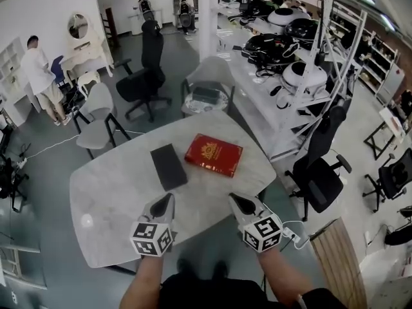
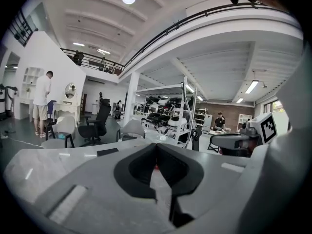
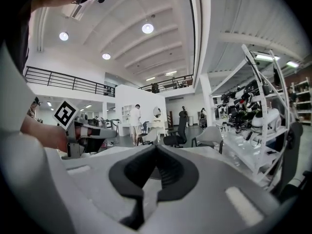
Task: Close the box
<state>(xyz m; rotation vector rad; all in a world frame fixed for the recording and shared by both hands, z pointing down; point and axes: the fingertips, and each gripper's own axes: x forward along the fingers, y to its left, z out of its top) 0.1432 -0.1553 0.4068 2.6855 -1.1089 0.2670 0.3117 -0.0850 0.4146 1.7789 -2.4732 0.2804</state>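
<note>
1. Box [image 1: 214, 154], red, lies flat with its lid down on the table [image 1: 109, 205], toward the far side.
2. Black slab [image 1: 168, 166] rests just left of it.
3. Left gripper [image 1: 170, 197] and right gripper [image 1: 232, 197] hover over the near edge, both clenched and empty.

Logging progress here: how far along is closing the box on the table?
The red box lies flat with its lid apparently down, so closing looks done. Nothing is in hand: left gripper and right gripper are shut and empty, short of it. Nothing obvious remains.
</note>
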